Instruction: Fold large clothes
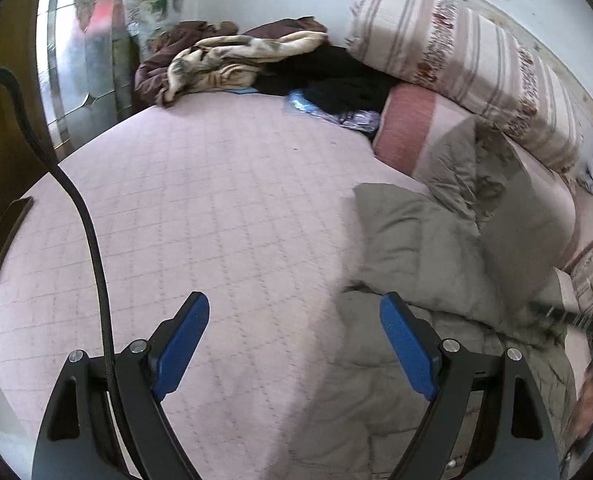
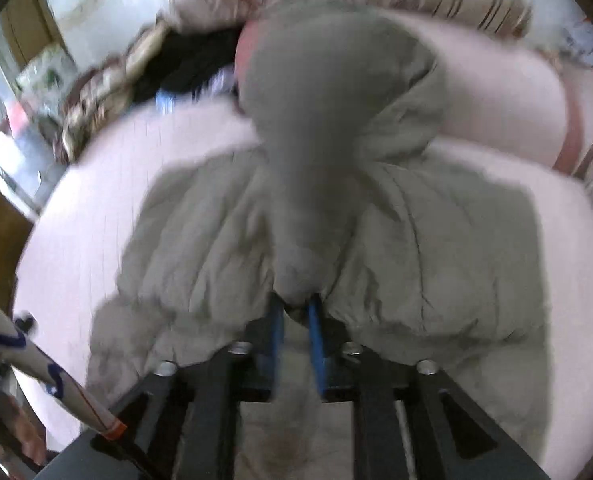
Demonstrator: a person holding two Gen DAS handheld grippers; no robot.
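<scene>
**Between the right jaws, a sleeve; beside the left, open cloth**

Nearest the right wrist camera, the right gripper had its blue jaws drawn narrow on a bunched end of the grey-green quilted puffer jacket. What looked like a sleeve ran straight away from the pinch, rising toward the far side of the bed, so its long axis lay along the line of the fingers. That view was blurred, so the exact part held could not be told; a cuff seemed likely.

On either side of the sleeve the padded body of the jacket spread out, puffy and creased, resting on the pale pink quilted bed cover.

From the left wrist view, the left gripper stood with jaws wide and nothing between them, over bare pink cover. The jacket lay to its right and forward, one fold just beyond the right-hand blue pad, its upper part propped against a pink-and-red bolster. The right gripper was therefore the one on the garment, and the left would probably have to swing rightward to take an edge.

Farther off sat a heap of brown, cream and black clothes and a striped rolled blanket along the wall.
</scene>
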